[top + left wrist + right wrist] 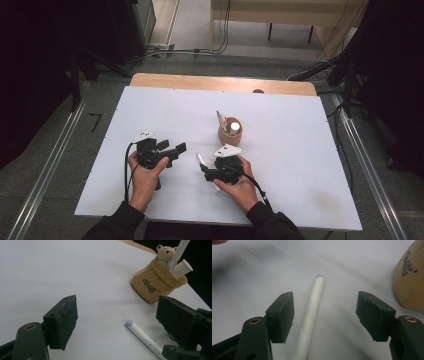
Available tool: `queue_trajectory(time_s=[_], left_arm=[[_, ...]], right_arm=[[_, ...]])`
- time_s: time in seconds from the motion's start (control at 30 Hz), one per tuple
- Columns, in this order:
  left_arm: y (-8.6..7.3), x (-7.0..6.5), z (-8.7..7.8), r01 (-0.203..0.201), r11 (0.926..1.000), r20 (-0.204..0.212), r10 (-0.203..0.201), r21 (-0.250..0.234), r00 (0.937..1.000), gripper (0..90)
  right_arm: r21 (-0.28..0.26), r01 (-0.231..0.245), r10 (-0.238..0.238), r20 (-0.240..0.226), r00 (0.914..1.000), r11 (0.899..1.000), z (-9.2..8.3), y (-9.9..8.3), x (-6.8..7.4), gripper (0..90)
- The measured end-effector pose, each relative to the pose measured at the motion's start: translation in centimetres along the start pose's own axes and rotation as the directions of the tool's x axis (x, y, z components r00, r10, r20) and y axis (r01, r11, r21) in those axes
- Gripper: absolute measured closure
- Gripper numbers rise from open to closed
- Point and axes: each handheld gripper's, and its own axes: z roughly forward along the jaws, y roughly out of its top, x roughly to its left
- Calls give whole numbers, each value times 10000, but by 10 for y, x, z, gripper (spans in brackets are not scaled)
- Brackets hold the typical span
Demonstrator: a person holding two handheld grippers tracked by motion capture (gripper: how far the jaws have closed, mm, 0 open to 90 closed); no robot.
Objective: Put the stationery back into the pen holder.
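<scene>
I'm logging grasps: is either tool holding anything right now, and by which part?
Nothing is held. The white pen lies on the table between the right tool's open jaws, untouched; the left tool is open.

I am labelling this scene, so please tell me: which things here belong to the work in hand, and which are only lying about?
Belong to the work:
- white pen lying on the table, between the open right tongs, not yet gripped
- bear-shaped pen holder, already holding other pens
- left tongs, open, waiting nearby

Only lying about:
- white table
- cables on the floor behind it
</scene>
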Motion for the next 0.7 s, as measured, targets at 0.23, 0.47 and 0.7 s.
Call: queue_trajectory(time_s=[0.23, 0.47, 0.7], left_arm=[[0, 0, 0, 35, 10000, 13, -35, -20, 10000, 184], [0, 0, 1, 1, 10000, 9, -1, 52, 10000, 184], [0, 1, 1, 33, 10000, -8, -33, 40, 10000, 184]], right_arm=[[118, 179, -180, 55, 9998, 9998, 5, 0, 3, 345], [201, 358, -362, 236, 9991, 9992, 8, -1, 6, 387], [357, 628, -637, 269, 9976, 9974, 13, -2, 11, 442]])
